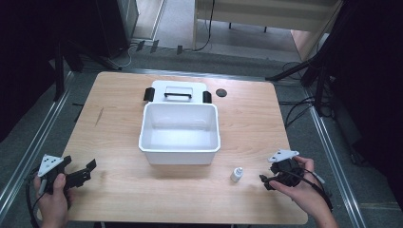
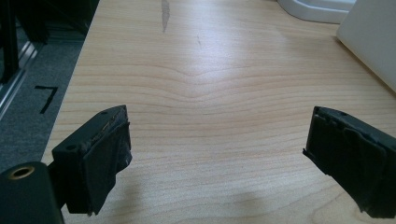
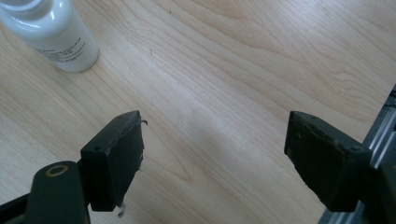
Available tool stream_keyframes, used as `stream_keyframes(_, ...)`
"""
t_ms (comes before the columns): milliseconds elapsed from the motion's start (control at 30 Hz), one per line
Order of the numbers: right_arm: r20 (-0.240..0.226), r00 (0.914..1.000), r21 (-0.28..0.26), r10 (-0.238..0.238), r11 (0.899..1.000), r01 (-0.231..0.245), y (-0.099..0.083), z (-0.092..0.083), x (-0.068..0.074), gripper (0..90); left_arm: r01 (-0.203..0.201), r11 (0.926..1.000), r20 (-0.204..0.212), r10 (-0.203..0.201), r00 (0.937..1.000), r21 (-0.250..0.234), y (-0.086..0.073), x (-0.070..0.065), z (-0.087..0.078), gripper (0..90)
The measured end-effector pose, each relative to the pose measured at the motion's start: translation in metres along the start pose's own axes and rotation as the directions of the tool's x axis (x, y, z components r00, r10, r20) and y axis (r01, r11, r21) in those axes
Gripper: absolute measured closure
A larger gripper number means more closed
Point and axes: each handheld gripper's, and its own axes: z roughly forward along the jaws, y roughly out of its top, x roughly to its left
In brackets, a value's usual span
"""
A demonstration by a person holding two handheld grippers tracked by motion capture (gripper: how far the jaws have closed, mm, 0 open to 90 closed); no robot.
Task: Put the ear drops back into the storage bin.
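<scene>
An open white plastic bin [image 1: 161, 150] stands in the middle of the wooden table [image 1: 123, 118]. Its white lid [image 1: 178, 88], with a black handle and black clips, lies flat just behind it. A small white bottle [image 1: 236, 174] stands upright near the front edge, right of the bin. My right gripper [image 1: 265, 182] is open just right of the bottle, and in the right gripper view the bottle [image 3: 51, 32] is up and to the left of the gripper [image 3: 215, 128]. At the front left corner, my left gripper [image 1: 89, 171] is open over bare wood [image 2: 219, 126].
A small black disc [image 1: 221, 92] lies on the table beside the lid. The bin's corner [image 2: 369, 42] shows at the right of the left gripper view. The table's edge [image 3: 380, 135] runs close to the right jaw in the right gripper view. Metal rails flank the table.
</scene>
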Motion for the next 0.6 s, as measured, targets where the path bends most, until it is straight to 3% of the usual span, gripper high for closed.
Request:
stream_keyframes(100, -0.01, 0.9985, 0.039, -0.054, 0.998, 0.054, 0.007, -0.001, 0.002, 21.1, 0.0, 1.0, 0.001, 0.0, 1.0, 0.001, 0.0, 0.0, 0.0, 7.2)
stream_keyframes(233, -0.04, 0.9872, 0.096, -0.155, 0.983, 0.158, 0.018, -0.004, 0.007, 21.0, 0.0, 1.0, 0.001, 0.0, 1.0, 0.0, 0.0, 0.0, 0.0, 7.2)
stream_keyframes(400, -0.083, 0.9764, 0.138, -0.199, 0.968, 0.209, 0.03, -0.008, 0.012, 23.3, -0.002, 1.0, 0.001, 0.002, 1.0, 0.0, 0.0, 0.0, 0.0, 7.2)
stream_keyframes(467, -0.123, 0.9671, 0.158, -0.223, 0.958, 0.241, 0.035, -0.01, 0.014, 26.2, -0.001, 1.0, 0.002, 0.001, 1.0, 0.0, 0.0, 0.0, 0.0, 7.2)
stream_keyframes(500, -0.123, 0.9671, 0.158, -0.223, 0.958, 0.241, 0.035, -0.01, 0.014, 26.2, -0.001, 1.0, 0.002, 0.001, 1.0, 0.0, 0.0, 0.0, 0.0, 7.2)
stream_keyframes(600, -0.194, 0.9514, 0.163, -0.239, 0.948, 0.272, 0.047, -0.014, 0.017, 32.0, 0.001, 1.0, 0.004, -0.001, 1.0, 0.001, 0.0, 0.0, 0.0, 7.3)
